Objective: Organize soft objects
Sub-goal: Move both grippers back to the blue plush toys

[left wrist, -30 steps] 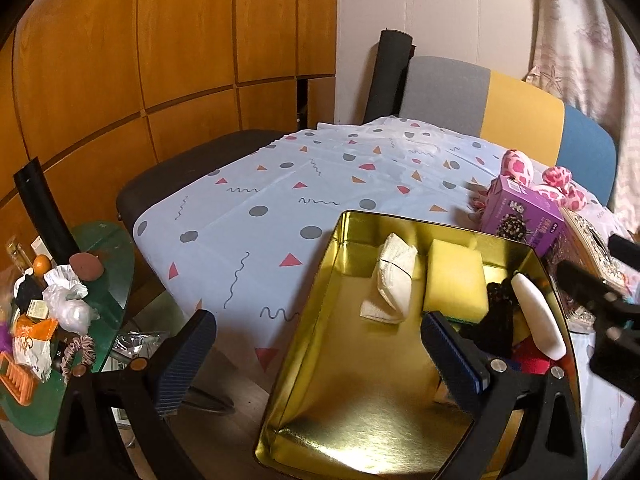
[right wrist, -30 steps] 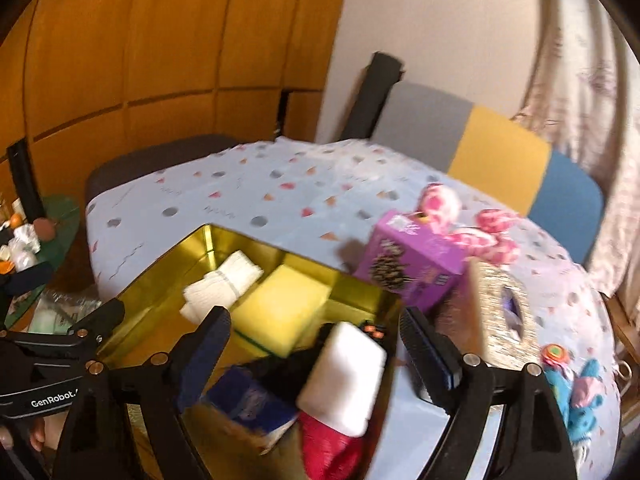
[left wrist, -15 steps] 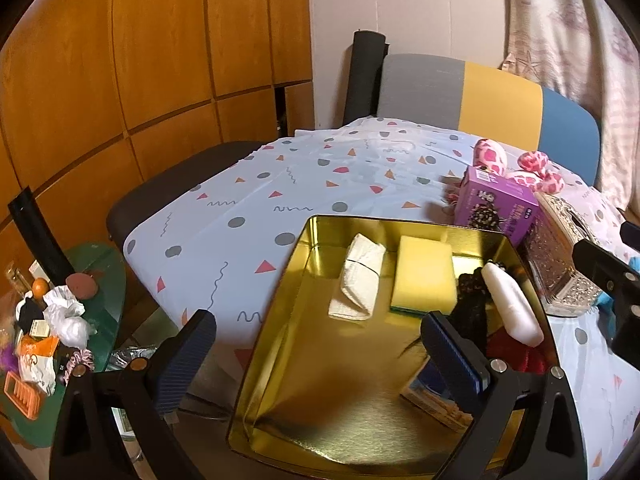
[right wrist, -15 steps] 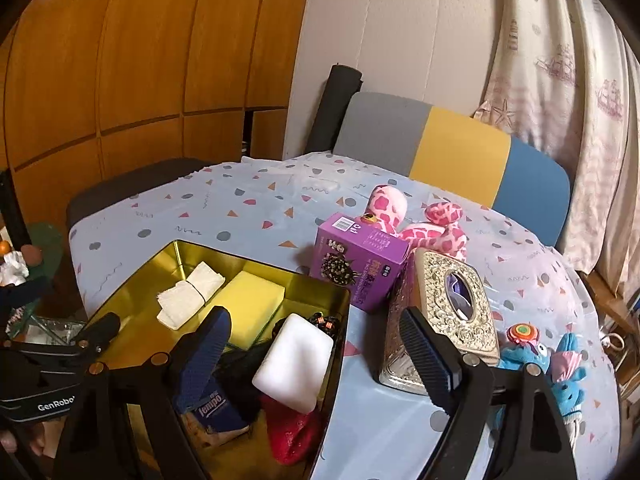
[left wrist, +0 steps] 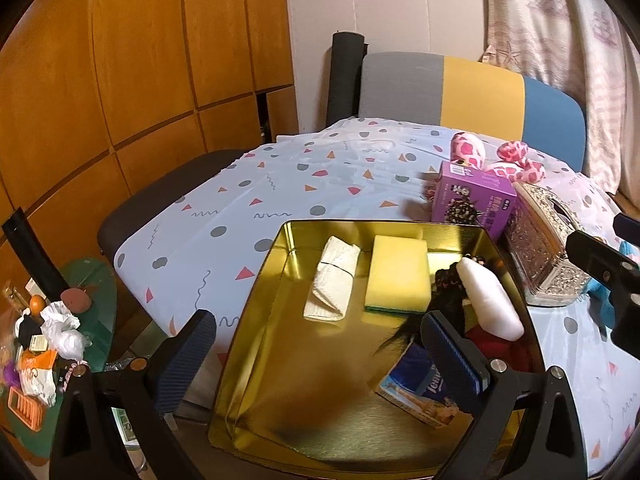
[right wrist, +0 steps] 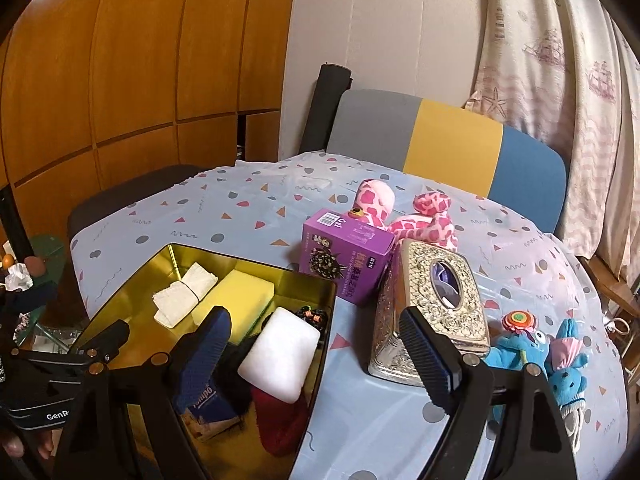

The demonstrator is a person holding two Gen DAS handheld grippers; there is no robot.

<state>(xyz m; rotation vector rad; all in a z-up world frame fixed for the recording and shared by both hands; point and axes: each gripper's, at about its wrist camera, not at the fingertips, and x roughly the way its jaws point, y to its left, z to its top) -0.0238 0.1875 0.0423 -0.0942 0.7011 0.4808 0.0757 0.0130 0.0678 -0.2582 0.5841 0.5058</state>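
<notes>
Sponge (left wrist: 398, 278) lies in gold tray (left wrist: 256, 300) ahead of both wide-open, empty tongs (left wrist: 316, 354) (right wrist: 316, 354).

Counter (right wrist: 248, 216) covered by a pale cloth printed with dots and triangles. Resting on it: gold tray (right wrist: 132, 280) at near left; purple box (right wrist: 344, 266) beside the tray's far right corner; pink spotted plush (right wrist: 424, 224) behind the box; silver tissue box (right wrist: 432, 312) right of the tray; blue plush (right wrist: 560, 364) at near right.

Warm, fairly dim indoor light. The gold tray (left wrist: 256, 320) throws back soft glare. Both views are sharp, bowing hard into black corners.
</notes>
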